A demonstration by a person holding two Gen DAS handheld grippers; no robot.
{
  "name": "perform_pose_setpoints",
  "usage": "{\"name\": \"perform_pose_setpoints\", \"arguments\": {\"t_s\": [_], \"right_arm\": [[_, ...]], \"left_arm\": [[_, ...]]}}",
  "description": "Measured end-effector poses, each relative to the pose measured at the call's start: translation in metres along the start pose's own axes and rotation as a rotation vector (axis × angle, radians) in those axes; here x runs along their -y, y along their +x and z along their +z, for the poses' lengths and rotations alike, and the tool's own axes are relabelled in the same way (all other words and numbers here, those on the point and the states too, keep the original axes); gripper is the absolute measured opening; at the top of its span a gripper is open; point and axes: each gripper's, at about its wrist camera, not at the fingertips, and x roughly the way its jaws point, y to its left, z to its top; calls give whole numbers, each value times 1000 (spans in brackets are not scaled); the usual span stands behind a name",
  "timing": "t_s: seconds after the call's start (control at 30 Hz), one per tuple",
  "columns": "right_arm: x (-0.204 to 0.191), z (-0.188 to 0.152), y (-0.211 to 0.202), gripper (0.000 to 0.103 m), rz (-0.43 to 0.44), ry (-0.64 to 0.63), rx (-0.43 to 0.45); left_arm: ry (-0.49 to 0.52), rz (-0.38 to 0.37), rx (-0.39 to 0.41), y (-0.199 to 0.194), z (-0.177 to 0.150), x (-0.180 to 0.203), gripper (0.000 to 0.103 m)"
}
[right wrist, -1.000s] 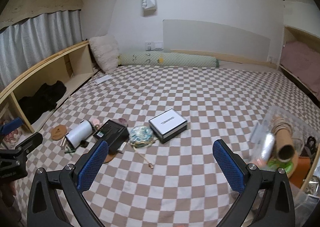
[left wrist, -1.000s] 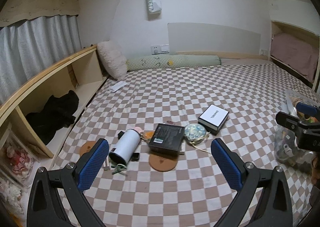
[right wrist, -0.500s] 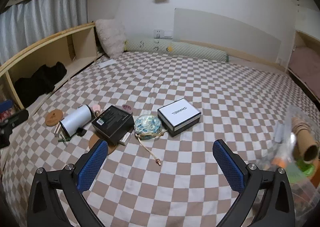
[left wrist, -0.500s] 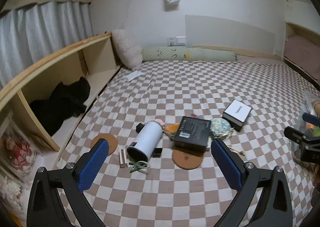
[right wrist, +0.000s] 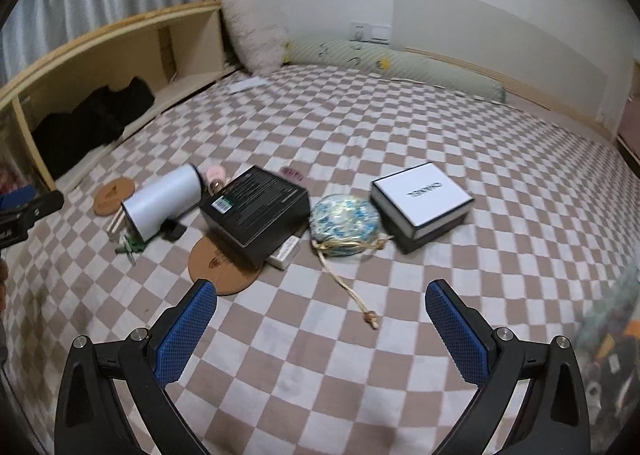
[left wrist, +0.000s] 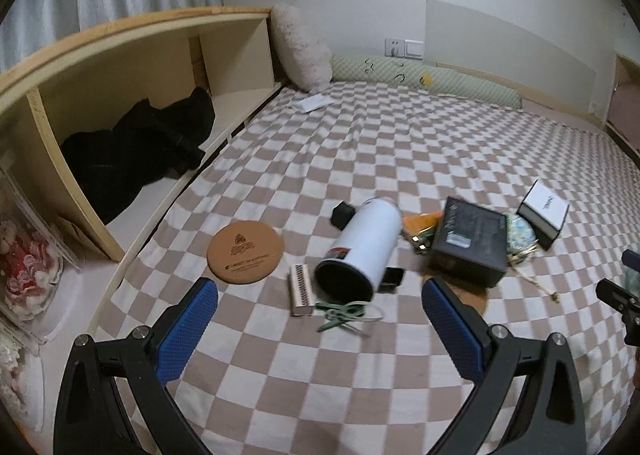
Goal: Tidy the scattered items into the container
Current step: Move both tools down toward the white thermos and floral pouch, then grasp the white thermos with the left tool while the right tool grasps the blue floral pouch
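Things lie loose on the bed [right wrist: 400, 115]: bottle [left wrist: 362, 249], black box [right wrist: 256, 209], white box [right wrist: 422, 197]. Both grippers' jaws gape wide, holding nothing.

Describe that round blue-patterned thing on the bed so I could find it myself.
Start at the checkered bedspread and find the cluster of clutter near its front. Between the black box and the white-lidded box lies a round floral pouch. It is the only soft item there, and a gold cord trails from it.
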Motion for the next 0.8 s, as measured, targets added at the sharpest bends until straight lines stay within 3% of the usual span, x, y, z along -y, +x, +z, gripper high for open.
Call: {"name": "perform_pose_setpoints", "arguments": {"t_s": [0.27, 0.4, 0.53, 0.8], "right_arm": [[3, 0, 41, 103, 24, 9, -30], [11, -1, 60, 103, 26, 26, -47], [23, -2, 74, 103, 20, 37, -62], [46, -2, 102, 103, 12, 61, -86]], "left_arm": [[110, -16, 44, 38, -6, 9, 103], [155, -68, 61, 58, -2, 20, 103], [165, -111, 44, 80, 3, 28, 103], [253, -108, 12, 116, 8, 50, 103]]}}
